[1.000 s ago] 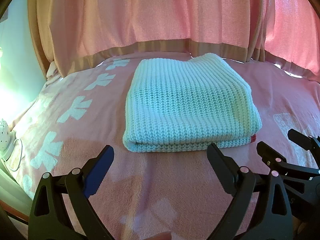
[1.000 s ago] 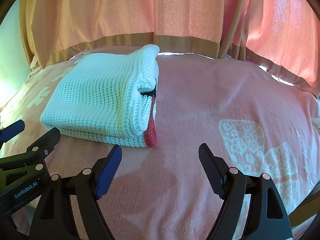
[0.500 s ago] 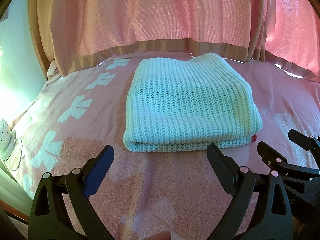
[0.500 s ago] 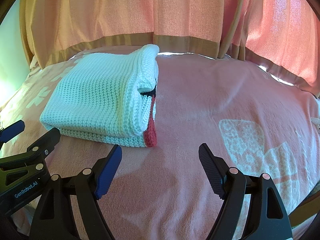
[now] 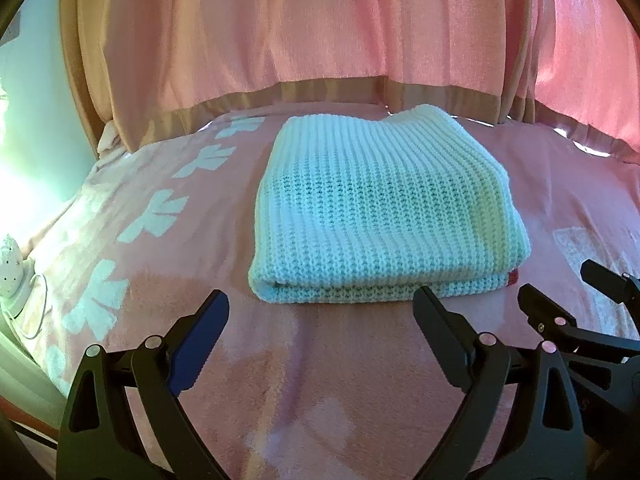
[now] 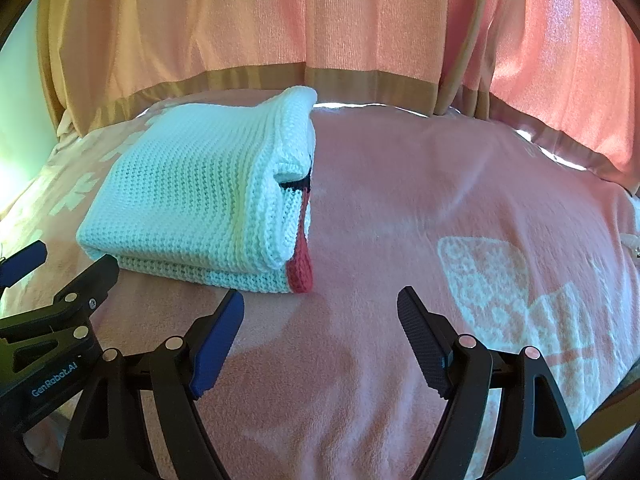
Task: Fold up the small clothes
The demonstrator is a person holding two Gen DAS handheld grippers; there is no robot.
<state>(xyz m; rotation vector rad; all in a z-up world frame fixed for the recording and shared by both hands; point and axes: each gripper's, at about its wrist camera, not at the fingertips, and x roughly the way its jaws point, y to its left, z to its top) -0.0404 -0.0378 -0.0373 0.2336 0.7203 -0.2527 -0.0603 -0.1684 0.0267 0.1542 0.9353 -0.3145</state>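
Observation:
A white knitted garment (image 5: pixel 380 216) lies folded into a thick rectangle on the pink bed cover (image 5: pixel 320 380). In the right wrist view the garment (image 6: pixel 200 192) sits at the left, with a red knitted edge (image 6: pixel 301 268) at its near right corner. My left gripper (image 5: pixel 320 320) is open and empty, just short of the garment's near edge. My right gripper (image 6: pixel 320 320) is open and empty, just short of the red corner. Each gripper shows at the edge of the other's view.
Pink curtains (image 5: pixel 320 40) with a tan hem hang behind the bed. The cover has white bow prints (image 6: pixel 520 300) on the right and white shapes (image 5: pixel 152 216) on the left. A small white object with a cable (image 5: pixel 12 272) sits at the left bed edge.

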